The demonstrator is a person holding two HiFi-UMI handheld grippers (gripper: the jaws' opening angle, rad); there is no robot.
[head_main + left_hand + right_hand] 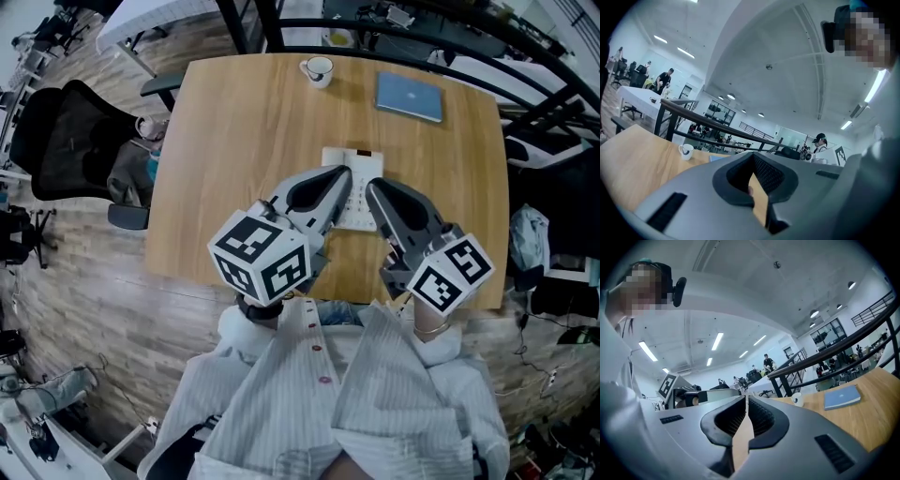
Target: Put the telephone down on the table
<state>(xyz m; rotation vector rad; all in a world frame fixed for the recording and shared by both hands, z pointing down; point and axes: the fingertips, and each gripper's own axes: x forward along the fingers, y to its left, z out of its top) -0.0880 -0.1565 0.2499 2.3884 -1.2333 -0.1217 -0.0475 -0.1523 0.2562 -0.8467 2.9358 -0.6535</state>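
A: Where is the telephone?

B: The flat white telephone with a grey keypad (357,199) lies on the light wooden surface (244,141), about at its middle. Only a strip of the telephone shows in the head view, as both tools overlap its near part.

A: Left hand-held gripper?

B: The left hand-held gripper (342,178) hangs over the near half of the surface, with its tip toward the telephone's left side. In its own view the jaws are closed. The dark ribbed pads meet at the tips with nothing between them, and a thin sliver of wood shows through the gap behind.

A: And the right one?

B: The right hand-held gripper (375,190) sits just beside the left, pointing at the telephone's right side. Its jaws are also closed and empty, with a narrow wedge of wood showing through. The telephone appears in neither gripper view, and I cannot tell whether either tip touches it.

A: What else is on the surface?

B: A white ceramic mug (318,68) stands at the far edge. A blue rectangular book (409,97) lies flat to the right of the mug. Both are well apart from the telephone.

A: And around it?

B: A black mesh office chair (70,141) stands off the left side on the wood-plank floor (112,272). The person's white striped shirt (375,403) fills the bottom of the head view.
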